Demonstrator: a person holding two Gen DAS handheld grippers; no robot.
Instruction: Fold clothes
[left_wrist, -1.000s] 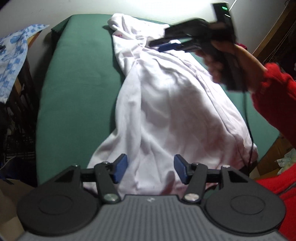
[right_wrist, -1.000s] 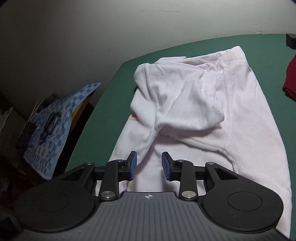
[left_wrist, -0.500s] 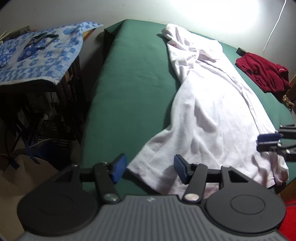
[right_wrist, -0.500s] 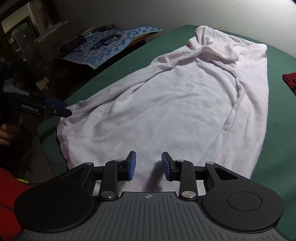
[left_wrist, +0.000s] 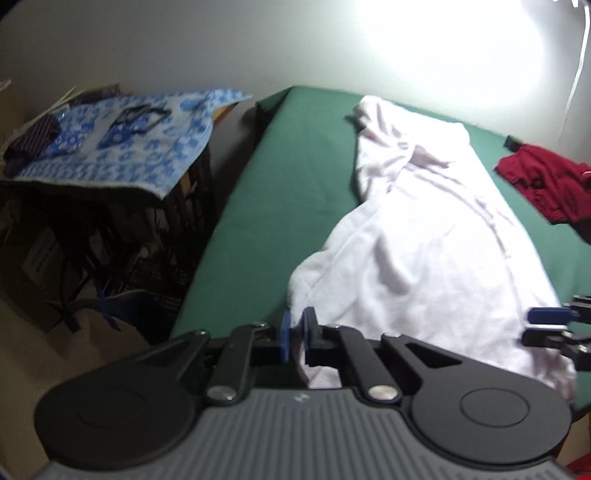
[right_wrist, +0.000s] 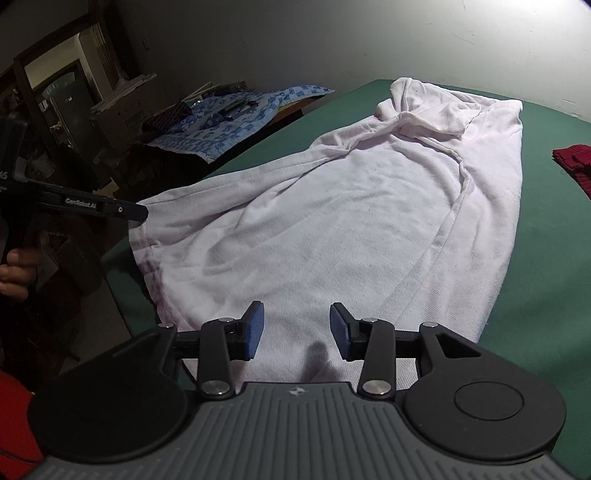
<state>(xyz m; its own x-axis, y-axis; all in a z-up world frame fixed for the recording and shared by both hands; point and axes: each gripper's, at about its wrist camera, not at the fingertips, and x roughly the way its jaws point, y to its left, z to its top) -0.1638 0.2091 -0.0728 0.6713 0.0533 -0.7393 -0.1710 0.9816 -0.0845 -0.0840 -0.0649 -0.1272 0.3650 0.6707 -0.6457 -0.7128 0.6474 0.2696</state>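
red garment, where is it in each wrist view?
Left wrist: red garment at the right edge, upper half, on the green surface.
Right wrist: red garment clipped by the right edge.
Shared landmark: white shirt, left of it in both.

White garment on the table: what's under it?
The white garment lies on the green table cover, which shows all around it. Whatever sits under the cloth itself is covered and cannot be seen.
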